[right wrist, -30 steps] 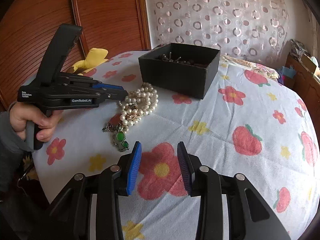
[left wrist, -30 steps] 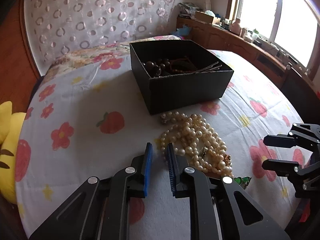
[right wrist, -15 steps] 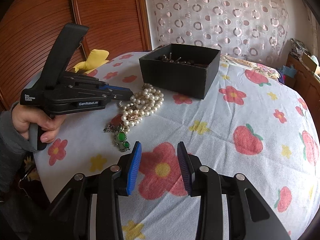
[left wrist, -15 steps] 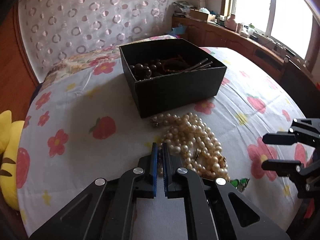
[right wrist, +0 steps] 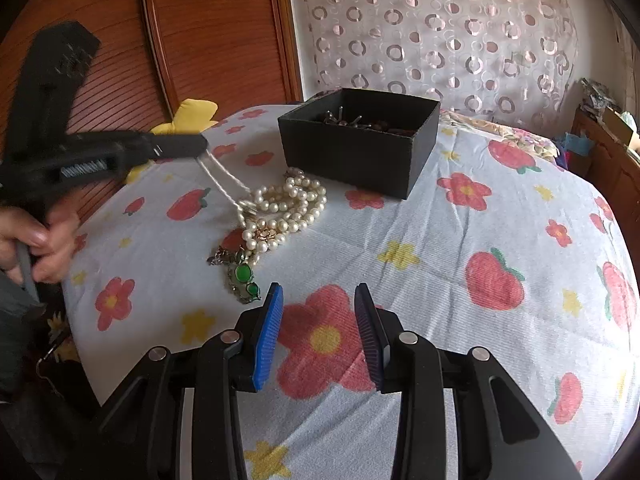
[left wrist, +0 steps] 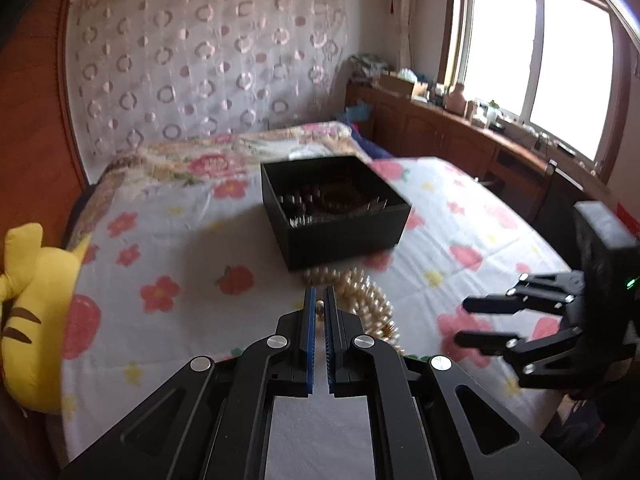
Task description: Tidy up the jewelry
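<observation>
Far left, a yellow striped plush toy [left wrist: 28, 312] sits at the edge of the surface [right wrist: 460, 248], which is covered with a white cloth printed with red flowers and strawberries. Behind it stands a reddish wooden panel [right wrist: 208, 28].

The person's left hand [right wrist: 38, 246] grips the left tool [left wrist: 319, 312], which is raised off the cloth. Its blue pads are drawn nearly together, clamped on a strand of the pearl necklace [right wrist: 290, 208]; a single bead shows in the narrow gap between them. From the right wrist view two pale strands run taut from the tool's tip down to the heap of pearls, most of which lies on the cloth just in front of the black box [right wrist: 358, 140]. The left tool and the hand are blurred.

Touching the near end of the pearls is a green-stone pendant [right wrist: 242, 276] in a silvery setting, flat on the cloth.

The black box is open-topped and holds dark beads and some thin metal pins; details inside are hard to make out.

Further right, the right tool [right wrist: 318, 332] hovers low over a big red flower, its blue pads well apart and holding nothing. Beyond it hangs a curtain [right wrist: 440, 28] with ring patterns, and along the right wall a window [left wrist: 536, 56] above a cluttered wooden sideboard [left wrist: 460, 136].
</observation>
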`<state>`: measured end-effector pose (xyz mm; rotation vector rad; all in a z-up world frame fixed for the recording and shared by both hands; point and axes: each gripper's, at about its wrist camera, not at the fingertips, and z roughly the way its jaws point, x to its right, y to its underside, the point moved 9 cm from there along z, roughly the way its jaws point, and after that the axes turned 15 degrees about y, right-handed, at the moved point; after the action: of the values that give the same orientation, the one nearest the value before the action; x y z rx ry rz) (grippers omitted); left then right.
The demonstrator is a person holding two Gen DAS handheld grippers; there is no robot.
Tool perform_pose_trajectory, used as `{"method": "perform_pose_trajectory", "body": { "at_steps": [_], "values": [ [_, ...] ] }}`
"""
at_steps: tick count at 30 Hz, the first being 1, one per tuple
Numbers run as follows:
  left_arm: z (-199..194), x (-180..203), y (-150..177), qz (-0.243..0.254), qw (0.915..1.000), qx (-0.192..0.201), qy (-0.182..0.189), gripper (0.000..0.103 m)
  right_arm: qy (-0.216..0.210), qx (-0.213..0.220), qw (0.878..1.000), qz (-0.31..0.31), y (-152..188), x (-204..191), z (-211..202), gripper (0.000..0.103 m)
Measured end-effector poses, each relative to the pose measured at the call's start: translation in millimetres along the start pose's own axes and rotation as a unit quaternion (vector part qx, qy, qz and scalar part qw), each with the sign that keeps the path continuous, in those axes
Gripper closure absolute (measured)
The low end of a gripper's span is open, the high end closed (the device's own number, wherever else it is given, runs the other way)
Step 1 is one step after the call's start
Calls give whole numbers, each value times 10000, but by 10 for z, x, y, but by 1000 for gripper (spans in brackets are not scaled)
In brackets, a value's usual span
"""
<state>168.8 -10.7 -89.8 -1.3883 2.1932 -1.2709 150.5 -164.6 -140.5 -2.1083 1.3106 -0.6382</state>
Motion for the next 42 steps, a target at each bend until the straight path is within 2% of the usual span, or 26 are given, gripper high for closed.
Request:
{"method": "perform_pose_trajectory", "body": {
  "at_steps": [7, 15, 21, 28, 34, 42],
  "values": [
    [-267, 48, -169, 7, 9994, 355, -15, 100, 28, 7, 9999, -97, -57, -31, 9, 63],
    [-570, 14, -315, -36, 9972, 747, -65, 100, 85, 164, 9993, -336, -421, -150, 30, 63],
    [-788, -4, -437, -30, 9950, 989, -109, 100, 134, 22, 9983, -560, -625, -275, 287, 63],
    [-964, -67, -484, -30, 9932, 1148, -205, 100, 161, -316, 9972, -663, -644, -354, 641, 63],
    [-1147, -153, -525, -68, 9907, 1321, -323, 100, 24, -361, 9977, -573, -635, -392, 651, 63],
    [-1297, -283, -571, -112, 9883, 1440, -486, 100, 127, -365, 9981, -471, -676, -303, 698, 63]
  ]
}}
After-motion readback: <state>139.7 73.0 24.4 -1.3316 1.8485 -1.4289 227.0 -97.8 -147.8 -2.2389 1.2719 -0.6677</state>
